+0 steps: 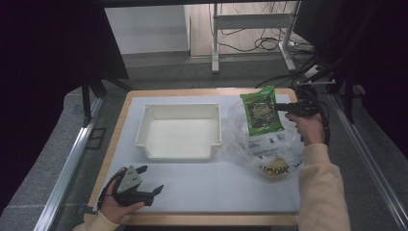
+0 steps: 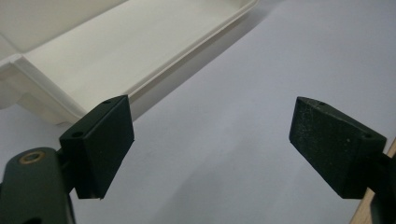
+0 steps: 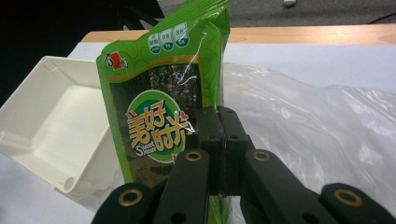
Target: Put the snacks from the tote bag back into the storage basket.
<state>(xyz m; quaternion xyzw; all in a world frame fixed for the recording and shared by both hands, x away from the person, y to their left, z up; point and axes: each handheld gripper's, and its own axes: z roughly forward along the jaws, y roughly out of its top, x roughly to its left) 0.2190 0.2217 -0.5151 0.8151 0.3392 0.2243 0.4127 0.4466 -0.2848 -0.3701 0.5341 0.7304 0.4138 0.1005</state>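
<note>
The right gripper (image 1: 280,107) has its jaws pressed together on the edge of a green snack packet (image 1: 261,110), which it holds raised above a clear plastic bag (image 1: 262,144) at the right side of the counter (image 1: 202,187). The left gripper (image 1: 149,179) rests low near the counter's front left edge, jaws spread and empty, just in front of the white tray (image 1: 179,131).

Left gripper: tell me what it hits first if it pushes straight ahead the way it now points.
Probably the white tray. The left gripper has open jaws over bare table mat, and the tray's near wall lies ahead, slightly left; depth is hard to judge.
</note>
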